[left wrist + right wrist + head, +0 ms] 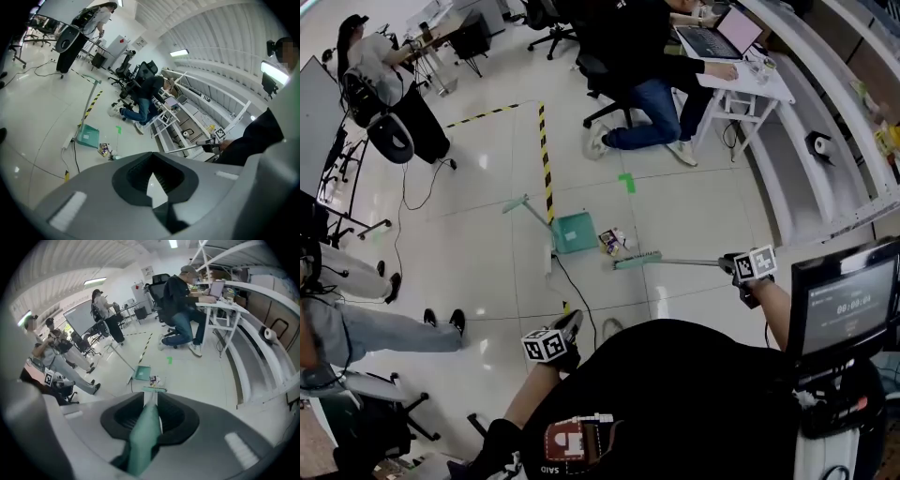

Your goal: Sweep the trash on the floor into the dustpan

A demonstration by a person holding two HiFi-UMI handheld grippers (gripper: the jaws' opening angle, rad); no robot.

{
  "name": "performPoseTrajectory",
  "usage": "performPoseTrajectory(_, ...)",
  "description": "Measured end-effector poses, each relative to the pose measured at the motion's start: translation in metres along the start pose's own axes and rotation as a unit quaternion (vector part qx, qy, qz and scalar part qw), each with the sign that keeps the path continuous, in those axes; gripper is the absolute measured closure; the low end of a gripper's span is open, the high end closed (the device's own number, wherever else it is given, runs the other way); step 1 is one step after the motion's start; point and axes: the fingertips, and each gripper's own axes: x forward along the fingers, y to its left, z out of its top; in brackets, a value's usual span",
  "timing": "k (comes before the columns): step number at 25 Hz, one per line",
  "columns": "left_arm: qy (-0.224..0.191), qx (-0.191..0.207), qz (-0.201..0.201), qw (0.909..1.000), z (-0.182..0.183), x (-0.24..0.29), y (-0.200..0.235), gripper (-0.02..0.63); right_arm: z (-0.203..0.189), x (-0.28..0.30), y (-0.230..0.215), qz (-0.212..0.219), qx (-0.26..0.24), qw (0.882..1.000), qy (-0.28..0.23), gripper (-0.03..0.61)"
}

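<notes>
A teal dustpan (575,232) rests on the pale floor with its long handle slanting up and left. Just right of it lies a small heap of trash (614,241). The teal broom head (637,261) sits on the floor right beside the trash, on my side of it, and its handle runs right to my right gripper (736,266), which is shut on it. In the right gripper view the teal broom grip (145,432) fills the jaws, with the dustpan (142,372) and trash (153,379) beyond. My left gripper (562,333) hangs near my body, shut and empty (153,174).
A white power strip and black cable (551,262) lie just left of the dustpan. Yellow-black floor tape (545,159) runs behind it. A seated person (647,84) works at a white desk (750,89) at the far right. Another person's legs (375,328) stand at left.
</notes>
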Motion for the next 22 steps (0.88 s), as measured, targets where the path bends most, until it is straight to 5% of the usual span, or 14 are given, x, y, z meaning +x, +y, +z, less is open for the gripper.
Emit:
performPoseTrajectory(5, -0.004, -0.003, 0.016, 0.9999, 0.044, -0.012, 0.047, 0.615, 0.076, 0.041, 0.038, -0.006, -0.07, 0.997, 0.02, 0.493)
performPoseTrajectory(12, -0.021, -0.037, 0.073, 0.9964, 0.072, -0.006, 0.069, 0.615, 0.177, 0.117, 0.034, 0.018, -0.168, 0.985, 0.041, 0.494)
performPoseTrajectory(18, -0.069, -0.094, 0.15, 0.9817, 0.103, 0.009, 0.068, 0.615, 0.249, 0.201, 0.023, 0.062, -0.277, 0.955, 0.089, 0.492)
performPoseTrajectory(22, -0.099, -0.116, 0.163, 0.9748, 0.124, 0.036, 0.065, 0.615, 0.28, 0.241, 0.025, 0.078, -0.351, 0.926, 0.114, 0.493)
